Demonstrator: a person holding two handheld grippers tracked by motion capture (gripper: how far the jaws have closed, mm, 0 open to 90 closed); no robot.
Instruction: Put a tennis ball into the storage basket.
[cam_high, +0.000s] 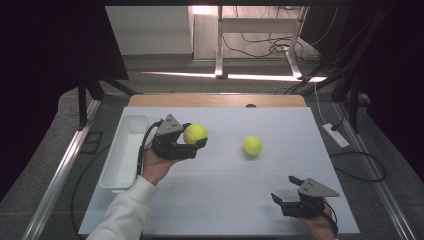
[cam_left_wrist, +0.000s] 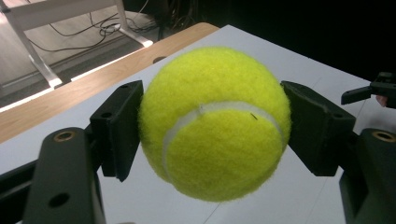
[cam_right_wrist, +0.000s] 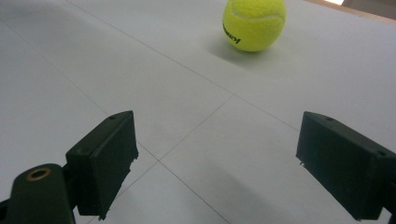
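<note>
Now: one ball gripped, one loose

I see my left gripper (cam_high: 194, 141) left of centre, clamped on a tennis ball (cam_high: 195, 133) lifted off the white table (cam_high: 225, 200). My right gripper (cam_high: 286, 189), lower right, gapes wide. A second ball (cam_high: 252, 145) rests mid-frame.

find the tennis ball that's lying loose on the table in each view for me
High view: loose tennis ball sits right of centre on the white board, apart from both grippers.
Left gripper view: not in it; the ball there is the one clamped in the jaws.
Right gripper view: top, right of centre, beyond the open jaws.
Shared landmark: the white board's thin seam lines.
</note>
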